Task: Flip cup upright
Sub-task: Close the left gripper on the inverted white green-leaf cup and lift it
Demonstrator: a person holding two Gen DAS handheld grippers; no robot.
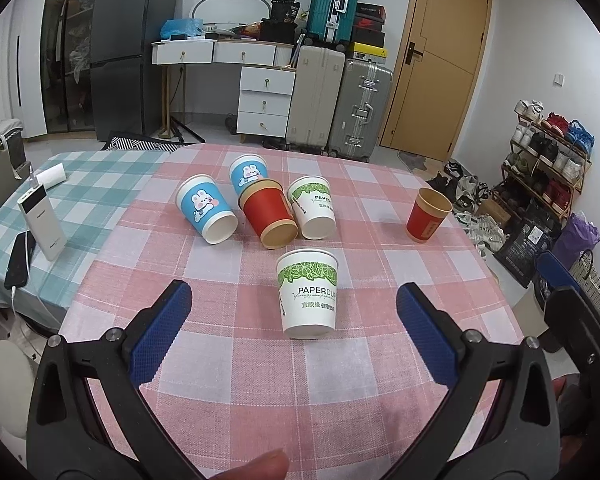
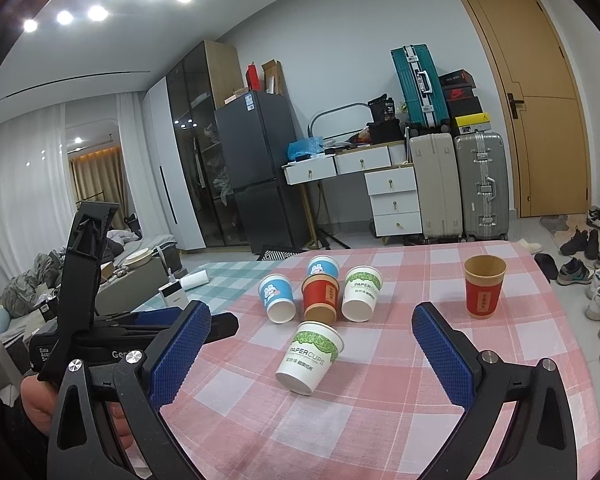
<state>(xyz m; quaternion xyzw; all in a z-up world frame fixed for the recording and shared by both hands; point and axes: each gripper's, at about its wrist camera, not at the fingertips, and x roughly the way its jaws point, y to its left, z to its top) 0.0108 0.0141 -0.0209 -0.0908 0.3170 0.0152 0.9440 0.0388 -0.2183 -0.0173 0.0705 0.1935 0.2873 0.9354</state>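
Observation:
A white paper cup with a green leaf band (image 1: 308, 300) (image 2: 310, 354) lies on its side on the pink checked tablecloth (image 1: 260, 380), base toward me and mouth pointing away. My left gripper (image 1: 294, 287) is open, its blue pads on either side of this cup and short of it, touching nothing. My right gripper (image 2: 311, 307) is open too, held higher and further back, with the cup below its fingers. Behind lie two blue bunny cups (image 1: 208, 214) (image 1: 248, 172), a red cup (image 1: 268, 216) and another white-green cup (image 1: 314, 208). A second red cup (image 1: 426, 216) (image 2: 483, 286) stands upright at right.
A power bank (image 1: 40, 220), a phone (image 1: 20, 254) and a white roll (image 1: 52, 174) lie on the green checked cloth at left. A thumb (image 1: 256, 468) shows at the bottom edge. Shoes and a shoe rack (image 1: 548, 152) stand past the table's right edge.

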